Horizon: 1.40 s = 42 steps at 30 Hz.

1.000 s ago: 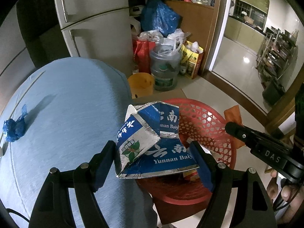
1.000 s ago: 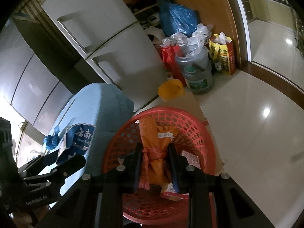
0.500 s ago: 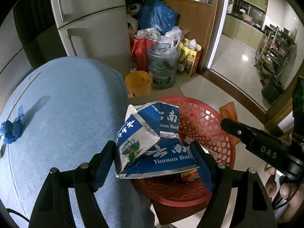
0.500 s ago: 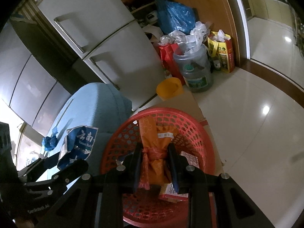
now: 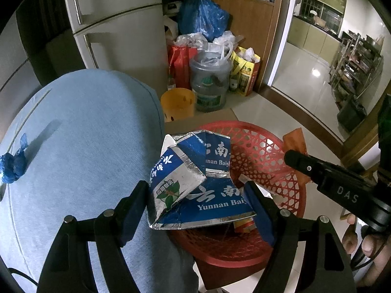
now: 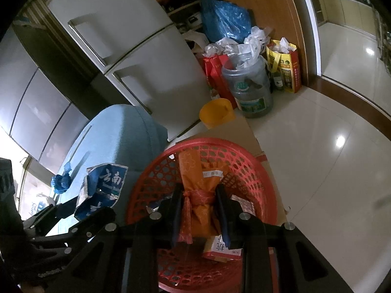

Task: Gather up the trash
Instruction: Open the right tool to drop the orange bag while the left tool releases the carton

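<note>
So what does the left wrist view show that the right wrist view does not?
Only the left wrist view: the right hand-held gripper's body marked DAS, fingers of a hand, and a dark shelf rack in the far room.

Only the right wrist view: the orange wrapper clamped in the right hand-held gripper, and its red tie.

Both: red basket, blue carton, blue cushion, yellow bucket.

My left gripper (image 5: 196,206), black arms, blue pads, silver screws, my right gripper (image 6: 199,213), black, dark pads, white "DAS" lettering on its body
</note>
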Available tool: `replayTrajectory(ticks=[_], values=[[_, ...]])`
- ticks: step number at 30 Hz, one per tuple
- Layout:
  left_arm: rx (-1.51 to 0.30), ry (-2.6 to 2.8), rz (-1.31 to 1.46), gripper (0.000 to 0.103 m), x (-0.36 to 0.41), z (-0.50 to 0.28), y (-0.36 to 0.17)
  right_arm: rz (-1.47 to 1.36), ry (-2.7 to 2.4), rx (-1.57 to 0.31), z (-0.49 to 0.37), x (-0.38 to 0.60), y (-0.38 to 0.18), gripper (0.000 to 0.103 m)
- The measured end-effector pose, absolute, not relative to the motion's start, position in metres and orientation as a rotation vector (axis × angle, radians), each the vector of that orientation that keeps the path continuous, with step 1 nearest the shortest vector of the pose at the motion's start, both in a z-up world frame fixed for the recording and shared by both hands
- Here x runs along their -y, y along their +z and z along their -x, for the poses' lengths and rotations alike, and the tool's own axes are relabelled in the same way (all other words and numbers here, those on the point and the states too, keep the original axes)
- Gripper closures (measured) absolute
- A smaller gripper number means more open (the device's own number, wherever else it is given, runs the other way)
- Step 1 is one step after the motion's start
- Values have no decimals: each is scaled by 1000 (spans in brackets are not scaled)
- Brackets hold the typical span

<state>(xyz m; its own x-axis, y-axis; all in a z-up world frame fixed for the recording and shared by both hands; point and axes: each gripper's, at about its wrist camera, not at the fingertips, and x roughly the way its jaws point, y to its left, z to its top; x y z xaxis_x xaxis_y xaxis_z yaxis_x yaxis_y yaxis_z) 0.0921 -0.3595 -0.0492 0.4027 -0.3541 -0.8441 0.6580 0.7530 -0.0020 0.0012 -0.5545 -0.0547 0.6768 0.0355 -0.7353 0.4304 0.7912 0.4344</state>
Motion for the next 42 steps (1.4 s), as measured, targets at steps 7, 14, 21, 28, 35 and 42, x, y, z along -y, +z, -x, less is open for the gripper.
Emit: replayTrajectory(ticks=[7, 14, 21, 28, 35, 42], values=[[-970, -657, -371, 23, 367, -94, -56, -646, -255, -825, -3, 559, -61, 75], [-969, -664, -389, 23, 371, -94, -60, -658, -266, -833, -1, 564, -64, 75], [-991, -682, -396, 21, 374, -92, -64, -690, -295, -859, -5, 566, -68, 72], [-1021, -684, -367, 20, 368, -96, -64, -736, -313, -873, 0, 570, -68, 31], [-998, -670, -335, 20, 351, -96, -50, -690, -317, -840, 2, 558, -50, 31], [-941, -624, -290, 20, 309, -100, -28, -641, -290, -835, -4, 535, -33, 31]])
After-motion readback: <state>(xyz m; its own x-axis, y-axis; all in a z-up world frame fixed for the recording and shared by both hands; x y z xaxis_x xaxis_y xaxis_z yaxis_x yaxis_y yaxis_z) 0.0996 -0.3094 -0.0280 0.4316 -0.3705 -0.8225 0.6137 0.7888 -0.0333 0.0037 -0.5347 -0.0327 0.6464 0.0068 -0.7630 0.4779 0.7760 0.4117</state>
